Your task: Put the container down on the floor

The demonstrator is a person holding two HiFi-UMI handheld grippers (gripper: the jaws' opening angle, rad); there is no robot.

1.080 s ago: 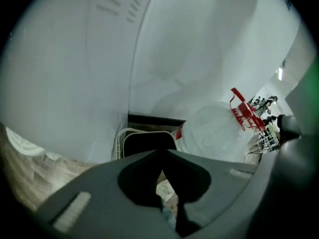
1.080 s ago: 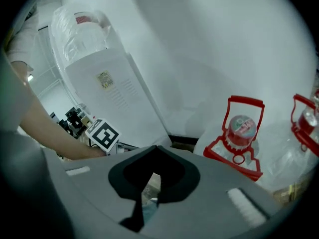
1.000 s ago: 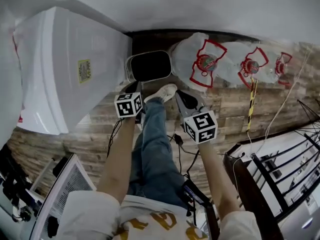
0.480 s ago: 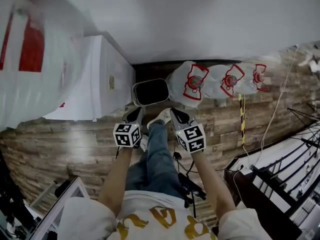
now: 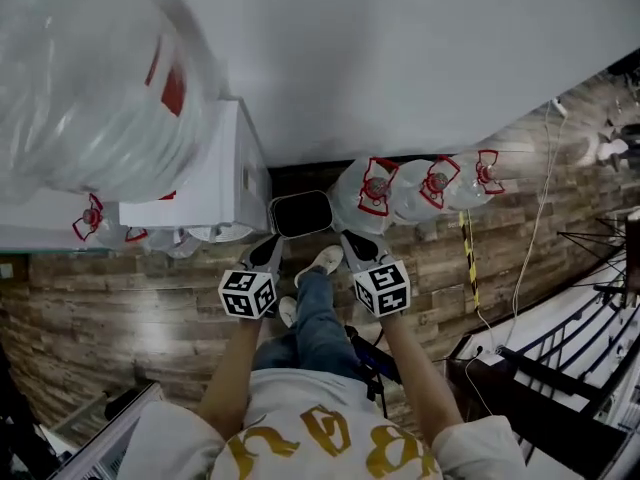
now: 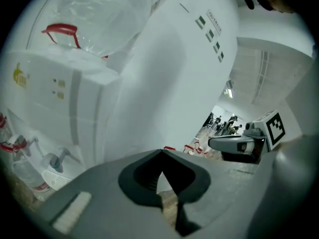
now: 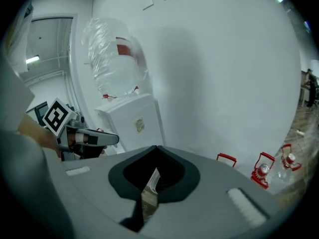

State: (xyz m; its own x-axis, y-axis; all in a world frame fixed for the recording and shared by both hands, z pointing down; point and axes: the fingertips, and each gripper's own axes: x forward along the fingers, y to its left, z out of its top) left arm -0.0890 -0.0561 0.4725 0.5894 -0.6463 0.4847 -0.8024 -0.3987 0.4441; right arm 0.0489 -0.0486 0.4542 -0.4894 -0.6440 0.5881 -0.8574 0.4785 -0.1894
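The container stands on the floor at the centre of the head view, hard against the wall. Its mouth faces up and its long axis runs left to right along the wall. The cabinet stands just beside its left end and the first jug just beside its right end, so only the near side is free. There a shoe lies just below its rim. It is a rounded oblong tub, dark inside, with a pale rim.

The left gripper and the right gripper hang below the container, to either side of the shoe and apart from the tub. Each has its jaws brought together with nothing between them. Bare planks spread at lower left; a railing shuts in the lower right.
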